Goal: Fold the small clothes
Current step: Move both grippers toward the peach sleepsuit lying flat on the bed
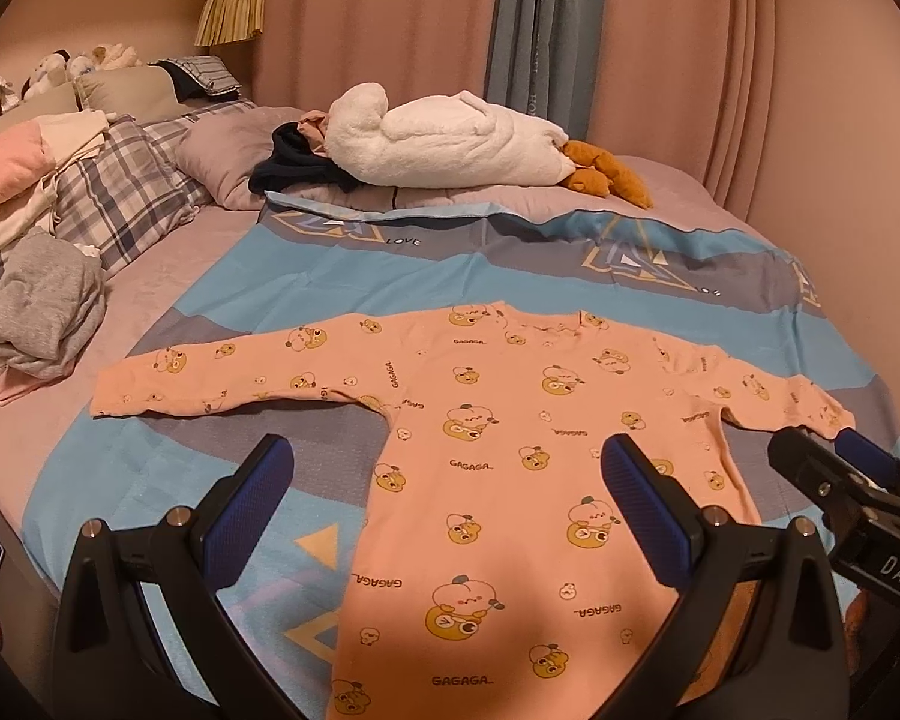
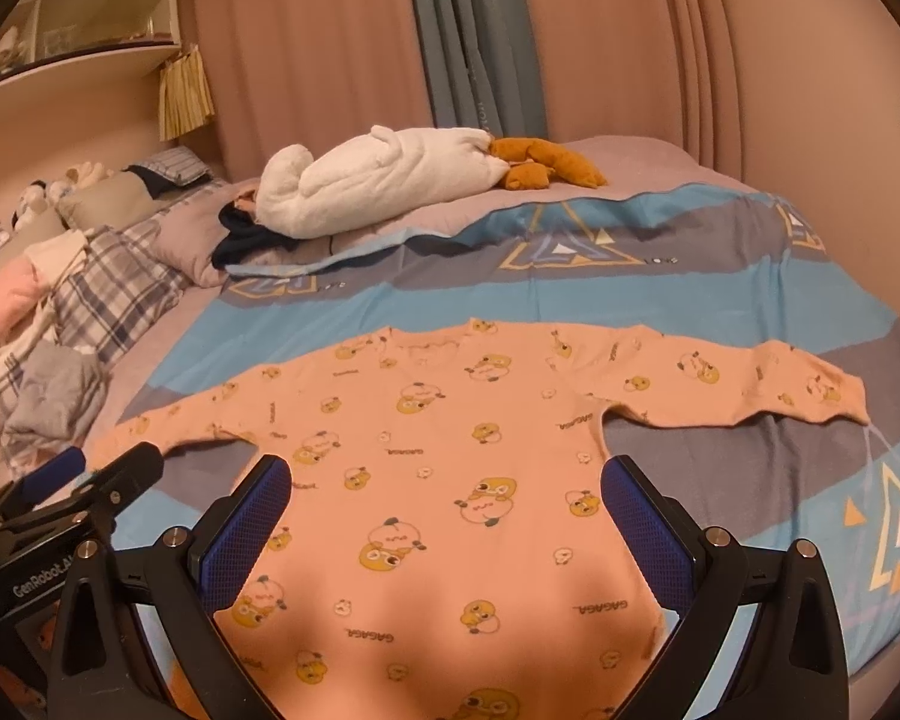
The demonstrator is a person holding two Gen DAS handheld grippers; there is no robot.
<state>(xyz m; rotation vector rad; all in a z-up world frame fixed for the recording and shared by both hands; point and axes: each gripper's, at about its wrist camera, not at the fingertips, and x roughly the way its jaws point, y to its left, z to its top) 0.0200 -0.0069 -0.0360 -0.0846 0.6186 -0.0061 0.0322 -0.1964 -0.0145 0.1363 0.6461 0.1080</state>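
The peach top (image 1: 510, 450) is spread flat on the bed (image 1: 180, 276); both tools, left (image 1: 450, 498) and right (image 2: 447, 504), are held wide open, nothing gripped. A sleeve cuff is probably best pinched first.

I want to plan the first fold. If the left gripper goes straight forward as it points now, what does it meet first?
Most likely the orange shirt spread flat on the bed cover: the left gripper, jaws open, points down at its body. Depth is unclear.
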